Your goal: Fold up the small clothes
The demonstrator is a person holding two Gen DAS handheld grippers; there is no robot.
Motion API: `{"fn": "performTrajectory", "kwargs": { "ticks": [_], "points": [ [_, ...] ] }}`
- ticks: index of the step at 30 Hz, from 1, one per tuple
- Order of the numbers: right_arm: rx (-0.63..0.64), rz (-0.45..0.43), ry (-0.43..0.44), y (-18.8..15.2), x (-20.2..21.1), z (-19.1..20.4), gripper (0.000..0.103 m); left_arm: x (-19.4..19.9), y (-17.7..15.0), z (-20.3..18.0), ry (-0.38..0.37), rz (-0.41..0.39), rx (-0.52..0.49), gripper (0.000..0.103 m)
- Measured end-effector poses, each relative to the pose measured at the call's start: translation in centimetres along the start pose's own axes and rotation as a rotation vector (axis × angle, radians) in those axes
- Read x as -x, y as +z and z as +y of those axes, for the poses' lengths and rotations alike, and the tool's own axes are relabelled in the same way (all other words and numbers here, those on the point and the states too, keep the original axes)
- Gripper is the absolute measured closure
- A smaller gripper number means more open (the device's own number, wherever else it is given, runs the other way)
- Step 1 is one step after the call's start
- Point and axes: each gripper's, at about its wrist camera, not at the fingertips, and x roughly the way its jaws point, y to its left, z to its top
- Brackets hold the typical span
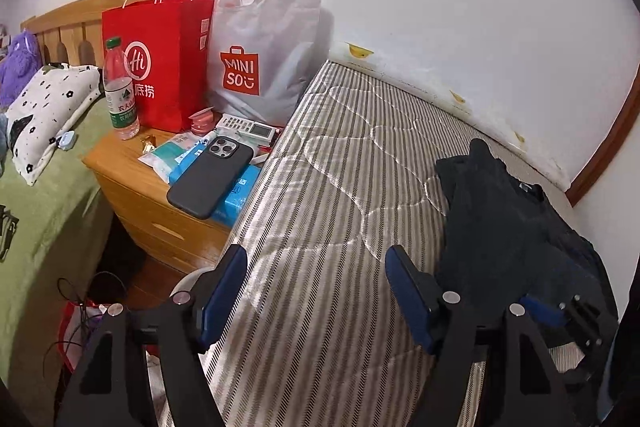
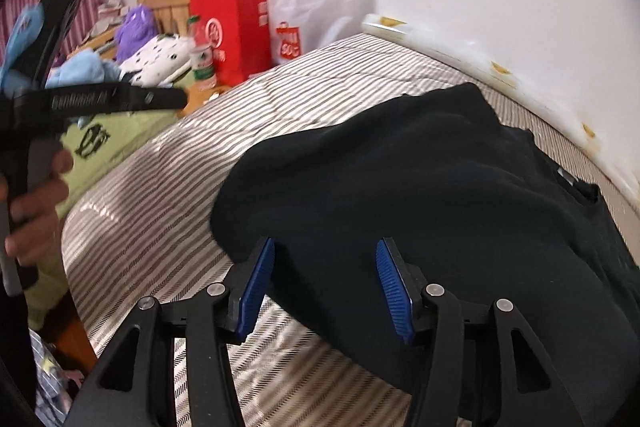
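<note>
One dark garment (image 2: 420, 195) in play, bunched on the striped mattress (image 1: 320, 187) along the wall-side edge, toward the near end. Collar with a small label faces the wall.

Right gripper (image 2: 324, 283): jaws roughly half open, nothing gripped. Blue pads sit just over the garment's near edge, fabric visible between and beyond them; I can't tell if the pads touch the cloth. Frame is a bit blurred.

Left gripper (image 1: 316, 301): jaws wide, empty, over bare mattress. Garment lies beside its right jaw, apart from the gap. From the right wrist view I see the left gripper's body and the hand (image 2: 32, 211) on its handle off the mattress's left edge.

Count of the rest, on the wooden nightstand (image 1: 120, 163) at the mattress's far left corner:
- 1 red paper bag (image 1: 168, 59)
- 1 grey plastic bag (image 1: 272, 43)
- 1 water bottle (image 1: 120, 91)
- 1 phone (image 1: 212, 175), face down on blue packets
- 1 remote (image 1: 248, 127)

Second bed with green cover (image 1: 44, 219) beyond, one spotted pillow (image 1: 52, 107) on it.
</note>
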Motion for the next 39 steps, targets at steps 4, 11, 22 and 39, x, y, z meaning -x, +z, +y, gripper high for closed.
{"fn": "performTrajectory", "kwargs": {
  "ticks": [4,11,22,39],
  "points": [
    [0.044,0.027,-0.021,-0.1,-1.0,1.5,0.045,-0.6,0.4,0.3,-0.023,0.011,0.005,0.033],
    [0.144,0.07,-0.092,-0.6,-2.8,4.3,0.03,-1.3,1.3,-0.3,-0.068,0.018,-0.031,0.033],
    [0.189,0.027,-0.253,0.1,-3.7,5.4,0.058,-2.2,2.5,-0.2,-0.093,0.038,-0.056,0.033],
    [-0.243,-0.298,-0.249,-0.3,11.4,-8.7,0.079,-3.0,2.0,-12.5,-0.218,0.072,-0.09,0.033]
  ]
}}
